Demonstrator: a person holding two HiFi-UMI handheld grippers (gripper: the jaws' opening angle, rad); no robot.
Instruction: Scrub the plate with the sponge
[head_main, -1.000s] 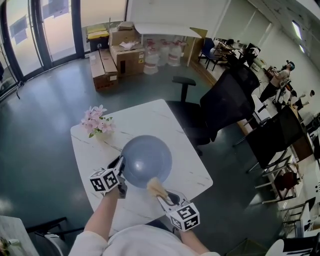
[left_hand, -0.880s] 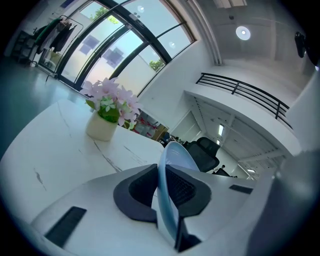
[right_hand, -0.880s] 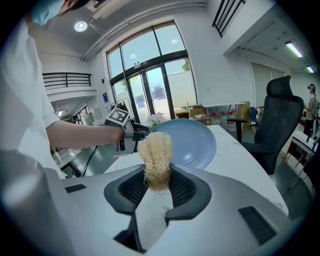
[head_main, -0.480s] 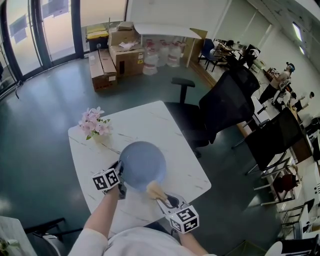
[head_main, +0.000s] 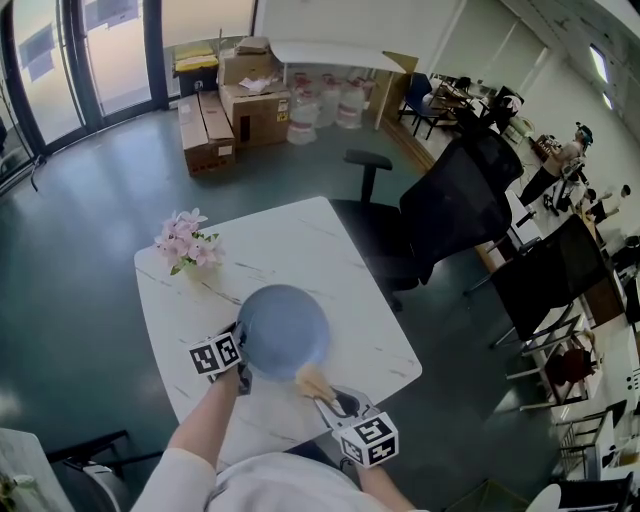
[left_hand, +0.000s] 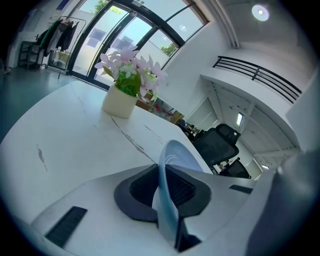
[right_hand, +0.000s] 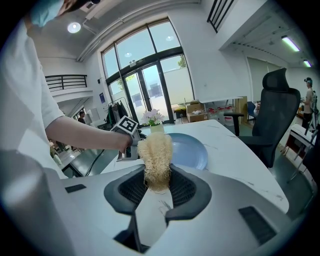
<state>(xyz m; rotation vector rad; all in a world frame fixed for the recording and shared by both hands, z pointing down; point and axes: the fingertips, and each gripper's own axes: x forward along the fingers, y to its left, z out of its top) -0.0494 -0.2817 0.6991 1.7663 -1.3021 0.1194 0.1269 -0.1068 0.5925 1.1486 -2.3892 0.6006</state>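
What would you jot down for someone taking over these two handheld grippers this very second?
Left gripper: shut on the rim of the blue plate, which lies low and nearly flat over the white table; whether it rests there is unclear.
Right gripper: shut on the straw-coloured sponge, poised at the plate's near edge.
Done: both things gripped.
Left: rub the sponge over the plate's face; mind the potted flowers at the table's far corner.

round blue plate (head_main: 283, 330), fibrous tan sponge (head_main: 312, 379) beside
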